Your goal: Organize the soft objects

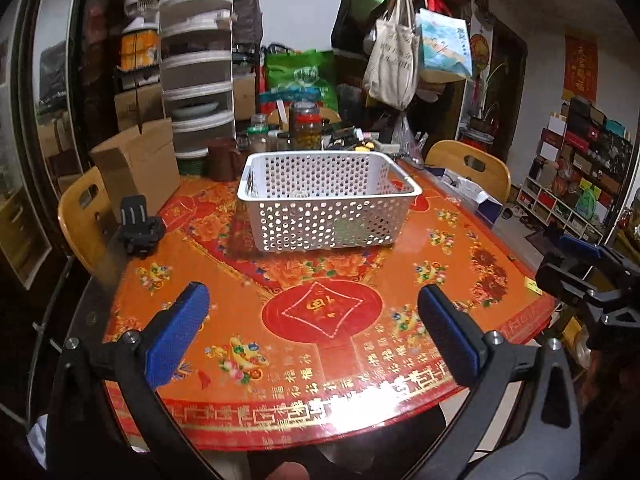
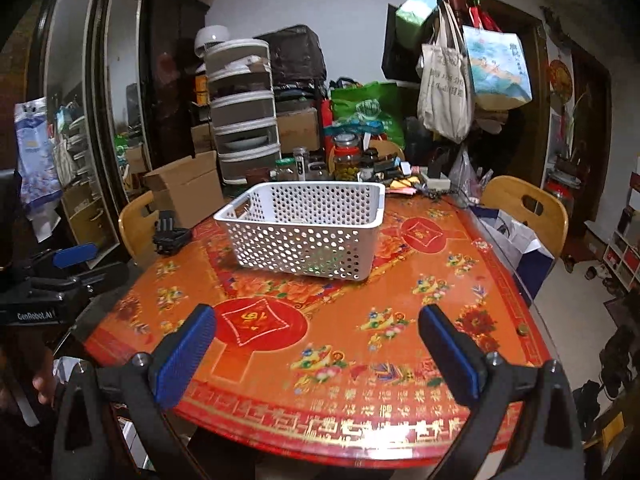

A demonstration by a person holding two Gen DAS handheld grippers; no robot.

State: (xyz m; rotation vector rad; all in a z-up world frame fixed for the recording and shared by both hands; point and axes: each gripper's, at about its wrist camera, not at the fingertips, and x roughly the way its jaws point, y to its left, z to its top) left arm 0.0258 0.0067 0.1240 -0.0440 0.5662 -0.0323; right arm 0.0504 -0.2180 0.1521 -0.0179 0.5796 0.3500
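A white perforated plastic basket (image 1: 326, 200) stands on the round red-and-orange patterned table (image 1: 320, 320); it also shows in the right wrist view (image 2: 308, 228). Something greenish shows faintly through its holes near the right front corner (image 1: 352, 228). My left gripper (image 1: 312, 320) is open and empty above the table's near edge, well short of the basket. My right gripper (image 2: 320, 340) is open and empty, also above the near edge. The right gripper shows at the right edge of the left wrist view (image 1: 588, 272); the left gripper shows at the left edge of the right wrist view (image 2: 72, 260).
A black clip-like mount (image 1: 140, 224) lies on the table's left side. A cardboard box (image 1: 136, 164) stands behind it. Jars and clutter (image 1: 308, 128) crowd the table's far edge. Wooden chairs (image 1: 472, 168) stand at the left and right. Bags hang from a coat rack (image 1: 396, 60).
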